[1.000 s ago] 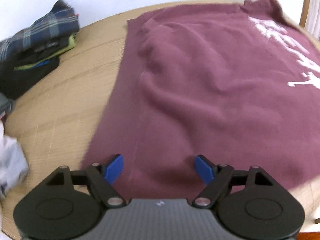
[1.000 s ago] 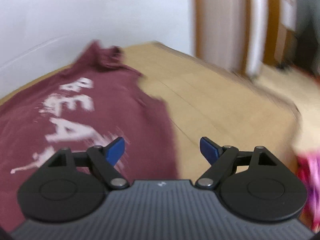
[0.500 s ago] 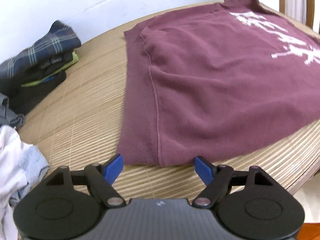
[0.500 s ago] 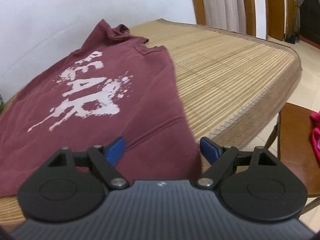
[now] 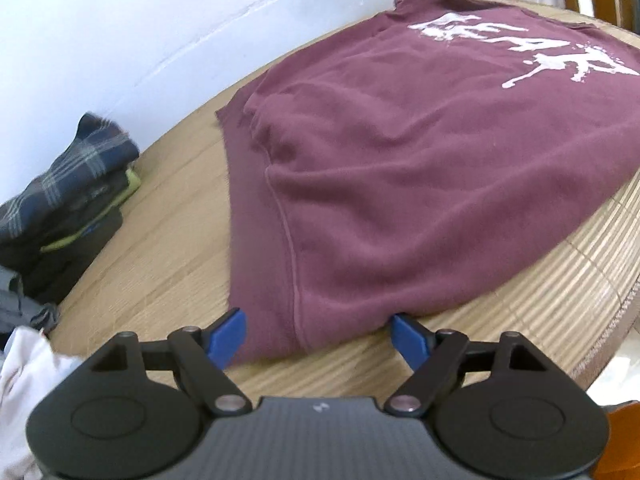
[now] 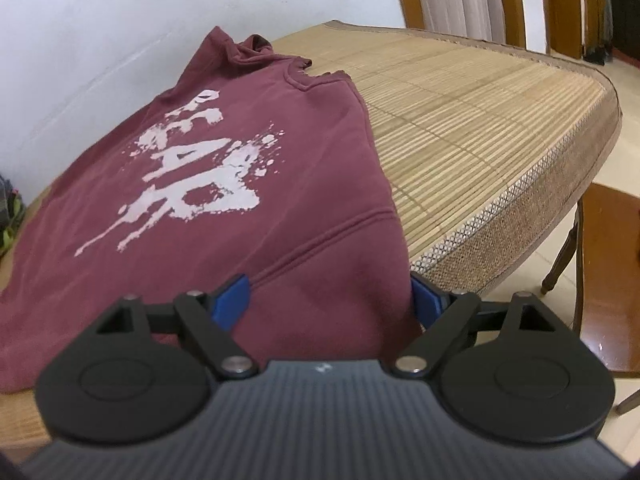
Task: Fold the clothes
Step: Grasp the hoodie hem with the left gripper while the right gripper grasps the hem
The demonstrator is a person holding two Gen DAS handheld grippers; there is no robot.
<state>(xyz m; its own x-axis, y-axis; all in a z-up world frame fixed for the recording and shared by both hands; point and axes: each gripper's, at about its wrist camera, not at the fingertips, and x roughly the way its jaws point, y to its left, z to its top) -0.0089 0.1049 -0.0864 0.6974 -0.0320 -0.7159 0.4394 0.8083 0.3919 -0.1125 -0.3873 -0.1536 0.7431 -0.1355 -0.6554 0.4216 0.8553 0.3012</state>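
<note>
A maroon sweatshirt (image 5: 400, 168) with a white splattered print (image 6: 188, 184) lies spread on the bamboo-mat table (image 6: 480, 128). Its near hem corner sits between the blue fingertips of my left gripper (image 5: 318, 334), which is open and holds nothing. In the right wrist view the other near edge of the sweatshirt (image 6: 320, 272) lies between the spread fingers of my right gripper (image 6: 330, 300), also open. The cloth's near edge is hidden behind the gripper bodies.
A stack of folded clothes topped by a plaid item (image 5: 68, 188) sits at the left by the white wall. White cloth (image 5: 24, 384) lies at the near left. Wooden chairs (image 6: 608, 288) stand beyond the table's right edge (image 6: 560, 168).
Both grippers have pulled back toward the table's near edge, so the sweatshirt's hem now lies at their fingertips. The right view has turned from the bare mat onto the sweatshirt.
</note>
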